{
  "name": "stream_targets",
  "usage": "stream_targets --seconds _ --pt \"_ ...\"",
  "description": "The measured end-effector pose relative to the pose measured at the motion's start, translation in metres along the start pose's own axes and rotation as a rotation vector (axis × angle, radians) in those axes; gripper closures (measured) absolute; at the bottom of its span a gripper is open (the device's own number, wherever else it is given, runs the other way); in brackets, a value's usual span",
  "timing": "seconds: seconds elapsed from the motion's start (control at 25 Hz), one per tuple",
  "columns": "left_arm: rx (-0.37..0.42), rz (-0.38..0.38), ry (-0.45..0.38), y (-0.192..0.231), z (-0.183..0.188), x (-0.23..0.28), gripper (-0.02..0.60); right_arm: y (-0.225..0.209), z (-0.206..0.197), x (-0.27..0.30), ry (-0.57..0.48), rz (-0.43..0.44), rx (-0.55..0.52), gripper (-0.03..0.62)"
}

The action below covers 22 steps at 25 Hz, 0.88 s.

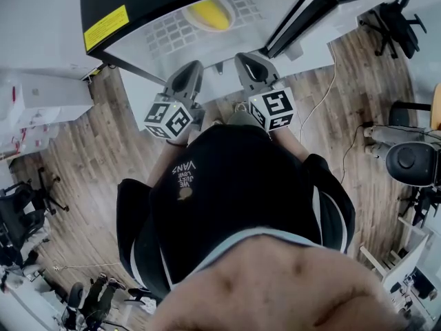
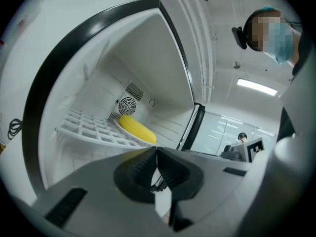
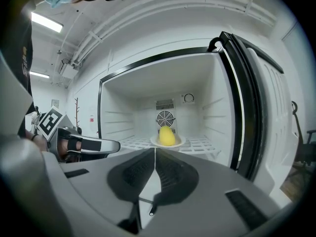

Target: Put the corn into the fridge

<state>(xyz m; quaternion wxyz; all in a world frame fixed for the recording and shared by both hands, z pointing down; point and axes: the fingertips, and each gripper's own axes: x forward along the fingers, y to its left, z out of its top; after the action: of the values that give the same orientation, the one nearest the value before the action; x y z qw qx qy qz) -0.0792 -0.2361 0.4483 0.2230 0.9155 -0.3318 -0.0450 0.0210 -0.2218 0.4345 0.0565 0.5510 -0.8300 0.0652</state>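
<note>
Office with black swivel chairs (image 1: 398, 21)

The corn (image 3: 167, 136) lies on a plate (image 3: 180, 142). The plate sits on the shelf (image 3: 203, 144) inside the fridge (image 3: 213, 85), toward the back and just before the fan (image 3: 165, 118) in the rear wall. The door (image 3: 269, 107) stands open at the right. The left gripper (image 1: 191, 71) and the right gripper (image 1: 247, 64) are side by side before the opening, outside it.

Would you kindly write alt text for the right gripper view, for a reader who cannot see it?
An open white fridge holds a yellow corn cob on a plate, set on its grid shelf before a round fan. In the foreground the right gripper is shut and empty; the left gripper shows at the left edge.
</note>
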Motion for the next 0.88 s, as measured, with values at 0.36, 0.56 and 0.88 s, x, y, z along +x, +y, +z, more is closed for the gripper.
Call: stream_targets --seconds 0.36,0.56,0.88 --pt "-0.001 0.018 -0.007 -0.008 -0.003 0.003 0.563 -0.006 -0.001 -0.005 0.012 0.023 -0.014 0.577" --pt "-0.016 0.053 -0.022 -0.014 -0.005 0.001 0.563 -0.01 0.003 -0.012 0.012 0.05 -0.025 0.577" --pt "-0.016 0.105 -0.049 -0.022 -0.008 -0.006 0.563 -0.011 0.002 -0.021 0.011 0.093 -0.037 0.577"
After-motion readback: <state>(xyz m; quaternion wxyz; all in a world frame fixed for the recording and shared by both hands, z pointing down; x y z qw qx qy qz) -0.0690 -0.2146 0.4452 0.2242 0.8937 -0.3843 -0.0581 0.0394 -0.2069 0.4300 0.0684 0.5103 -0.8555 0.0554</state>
